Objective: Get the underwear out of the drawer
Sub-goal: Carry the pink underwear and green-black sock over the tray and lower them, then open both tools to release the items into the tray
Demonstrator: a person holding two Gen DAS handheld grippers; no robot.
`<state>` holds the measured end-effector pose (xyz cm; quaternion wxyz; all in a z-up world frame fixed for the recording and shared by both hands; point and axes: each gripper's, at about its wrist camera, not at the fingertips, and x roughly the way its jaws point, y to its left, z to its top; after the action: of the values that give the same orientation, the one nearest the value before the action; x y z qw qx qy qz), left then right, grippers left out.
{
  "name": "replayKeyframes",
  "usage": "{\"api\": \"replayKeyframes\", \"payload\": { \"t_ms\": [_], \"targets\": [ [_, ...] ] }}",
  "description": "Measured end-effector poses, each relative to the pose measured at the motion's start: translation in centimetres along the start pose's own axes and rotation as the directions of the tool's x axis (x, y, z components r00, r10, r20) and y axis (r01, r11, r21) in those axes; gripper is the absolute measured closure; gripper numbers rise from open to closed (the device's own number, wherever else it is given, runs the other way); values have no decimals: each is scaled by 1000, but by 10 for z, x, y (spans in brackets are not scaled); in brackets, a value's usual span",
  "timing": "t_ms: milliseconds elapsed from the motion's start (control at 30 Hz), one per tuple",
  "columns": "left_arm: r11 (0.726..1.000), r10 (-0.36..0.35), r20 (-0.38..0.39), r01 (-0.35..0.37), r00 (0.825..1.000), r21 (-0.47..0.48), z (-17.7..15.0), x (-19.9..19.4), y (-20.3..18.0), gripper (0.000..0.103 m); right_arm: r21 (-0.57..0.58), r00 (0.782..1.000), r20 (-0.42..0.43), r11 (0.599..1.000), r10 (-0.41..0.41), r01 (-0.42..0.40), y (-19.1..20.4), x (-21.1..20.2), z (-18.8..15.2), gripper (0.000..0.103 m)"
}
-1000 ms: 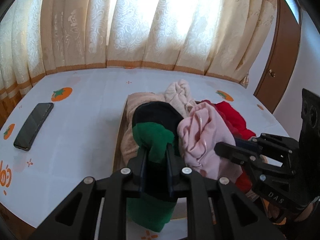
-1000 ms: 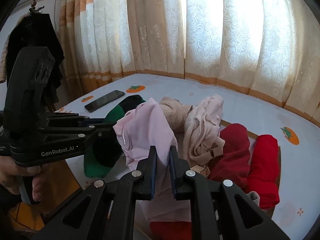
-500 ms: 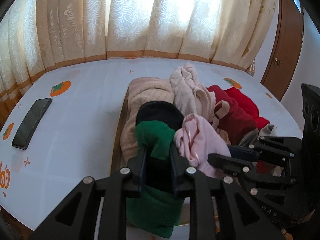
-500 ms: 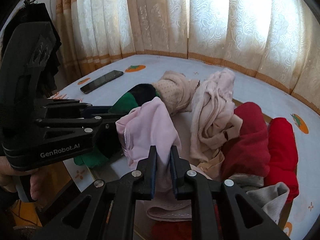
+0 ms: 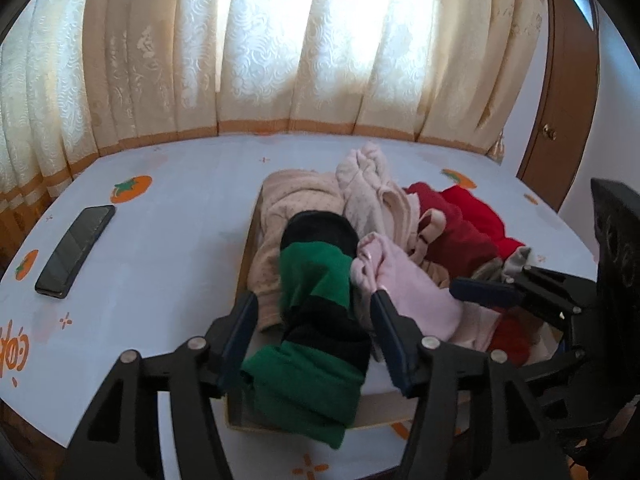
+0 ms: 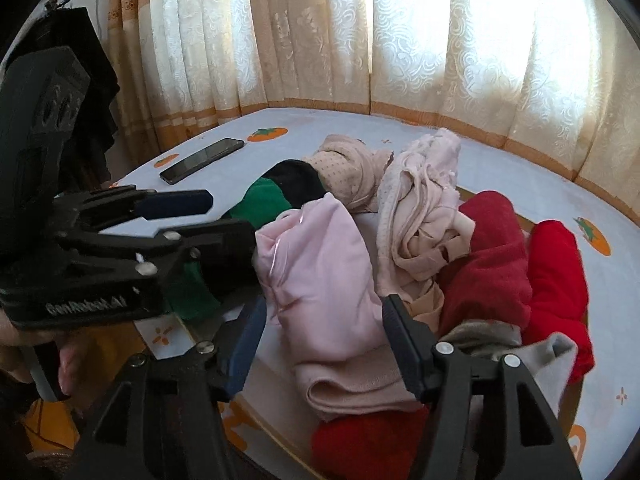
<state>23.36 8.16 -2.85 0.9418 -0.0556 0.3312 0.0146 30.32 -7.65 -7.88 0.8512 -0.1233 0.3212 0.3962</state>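
The drawer (image 5: pixel 245 256) shows only as a thin wooden edge on its left and near sides; clothes cover the rest, and its far rim is hidden. The bottoms of both views are blocked by black gripper frames.

The left hand-held gripper (image 5: pixel 313 322) has just been opening and stands released, with the green-and-black underwear (image 5: pixel 316 320) lying loose between its fingers, draped over the drawer's near edge. The right hand-held gripper (image 6: pixel 324 326) has likewise just been opening; the pink underwear (image 6: pixel 320 280) lies between its spread fingers, ungripped, on the heap.

Behind them the drawer holds beige garments (image 6: pixel 416 204) and red ones (image 6: pixel 520 264), with a grey piece (image 6: pixel 500 340) at the right. A phone (image 5: pixel 74 250) lies on the tabletop (image 5: pixel 168 248), well left of the drawer. Curtains (image 5: pixel 280 52) hang beyond
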Motion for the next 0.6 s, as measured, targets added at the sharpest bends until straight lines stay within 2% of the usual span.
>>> {"api": "replayKeyframes", "payload": {
  "t_ms": [100, 367, 533, 600],
  "targets": [
    [1000, -7, 22, 7, 1000, -1, -2, -10, -2, 40, 3, 1000, 10, 1000, -10, 10, 0, -7, -3, 40],
    [999, -51, 50, 51, 997, 0, -14, -34, -15, 39, 23, 999, 43, 1000, -15, 14, -3, -36, -15, 39],
    [996, -85, 56, 83, 995, 33, -29, -55, -29, 39, -4, 999, 40, 1000, -11, 11, 3, -61, -32, 36],
    [994, -93, 48, 90, 995, 57, -37, -61, -36, 35, -25, 999, 34, 1000, -13, 14, 6, -71, -41, 35]
  ]
}}
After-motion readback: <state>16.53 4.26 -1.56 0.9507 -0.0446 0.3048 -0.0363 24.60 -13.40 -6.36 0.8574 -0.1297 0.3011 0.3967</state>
